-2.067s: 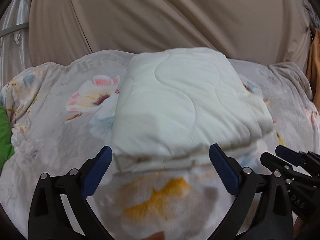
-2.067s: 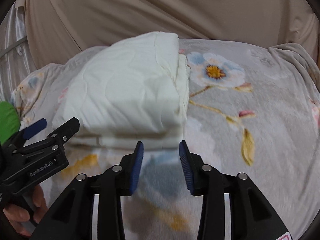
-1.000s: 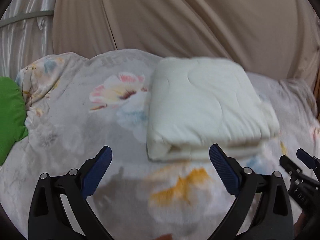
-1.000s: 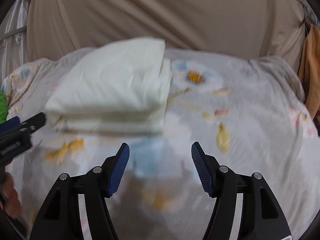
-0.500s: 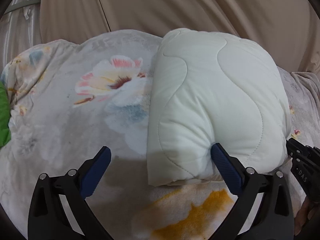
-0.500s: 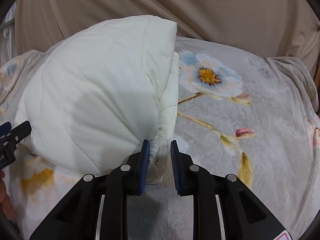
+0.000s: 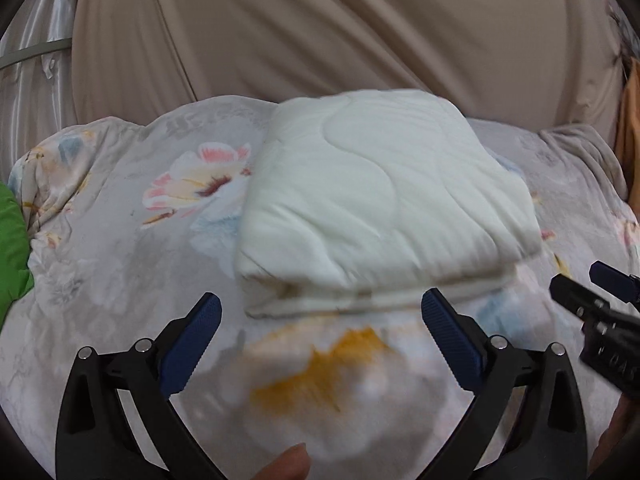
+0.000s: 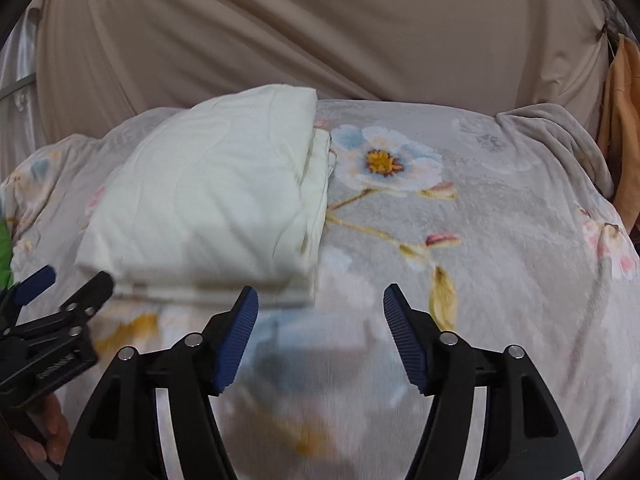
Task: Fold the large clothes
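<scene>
Dropped flat again, the folded white quilt (image 7: 376, 208) lies ahead of both tongs: left tongs (image 7: 320, 336) released, right tongs (image 8: 320, 328) opening, empty; folding looks finished.

Folded white quilt (image 7: 380, 208) (layered) lies on floral blanket (image 7: 120, 272).

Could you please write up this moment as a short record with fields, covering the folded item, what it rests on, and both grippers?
item: white quilted cover, folded into a thick rectangular bundle
layers: stacked edges visible along its near side
surface: grey floral blanket, bundle lying flat on it
left gripper: open, nothing between its pads, just short of the bundle's near edge
right gripper: jaws opening, nothing between them, near the bundle's right corner
backdrop: beige curtain
left edge: green fabric
</scene>
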The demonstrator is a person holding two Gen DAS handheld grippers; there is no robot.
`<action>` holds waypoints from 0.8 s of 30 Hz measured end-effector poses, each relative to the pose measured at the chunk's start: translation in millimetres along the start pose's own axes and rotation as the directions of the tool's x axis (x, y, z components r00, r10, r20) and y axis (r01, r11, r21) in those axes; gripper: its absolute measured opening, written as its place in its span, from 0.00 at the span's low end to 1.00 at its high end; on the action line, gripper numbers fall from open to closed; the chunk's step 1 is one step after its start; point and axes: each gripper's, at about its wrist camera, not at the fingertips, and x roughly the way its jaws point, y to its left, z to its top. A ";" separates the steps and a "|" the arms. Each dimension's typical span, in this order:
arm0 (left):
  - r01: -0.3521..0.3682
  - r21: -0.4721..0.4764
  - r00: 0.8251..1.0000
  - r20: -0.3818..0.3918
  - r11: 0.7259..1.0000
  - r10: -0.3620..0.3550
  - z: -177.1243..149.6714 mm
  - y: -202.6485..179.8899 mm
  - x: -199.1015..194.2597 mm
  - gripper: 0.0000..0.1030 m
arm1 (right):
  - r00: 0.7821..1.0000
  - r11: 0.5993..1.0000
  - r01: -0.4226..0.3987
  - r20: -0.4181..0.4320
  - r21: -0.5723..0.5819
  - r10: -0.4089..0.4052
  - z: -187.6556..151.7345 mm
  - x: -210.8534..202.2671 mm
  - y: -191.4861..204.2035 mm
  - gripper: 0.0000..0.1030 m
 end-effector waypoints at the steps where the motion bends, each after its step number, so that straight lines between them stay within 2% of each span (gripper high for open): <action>1: -0.003 0.014 1.000 -0.004 1.000 0.003 -6.8 -7.0 -1.5 0.95 | 1.000 1.000 0.005 -0.004 -0.012 -0.005 -7.5 -2.2 1.8 0.64; 5: -0.015 0.053 0.999 -0.028 0.998 0.016 -26.2 -26.2 -3.5 0.95 | 1.000 0.999 0.021 -0.023 -0.032 -0.021 -32.8 -6.4 6.9 0.64; 9: -0.040 0.042 0.999 -0.036 0.998 0.042 -31.7 -26.3 -4.9 0.95 | 0.999 1.000 0.004 -0.049 0.005 -0.004 -44.0 -2.0 2.7 0.64; 16: -0.049 0.032 0.995 -0.080 0.998 0.052 -35.2 -25.5 2.4 0.95 | 0.997 1.000 0.010 -0.076 0.021 -0.008 -47.2 5.4 3.5 0.64; 24: -0.050 0.032 0.995 -0.085 0.998 0.052 -35.2 -25.8 3.6 0.94 | 0.997 1.000 0.015 -0.082 0.026 -0.012 -47.7 7.7 2.5 0.64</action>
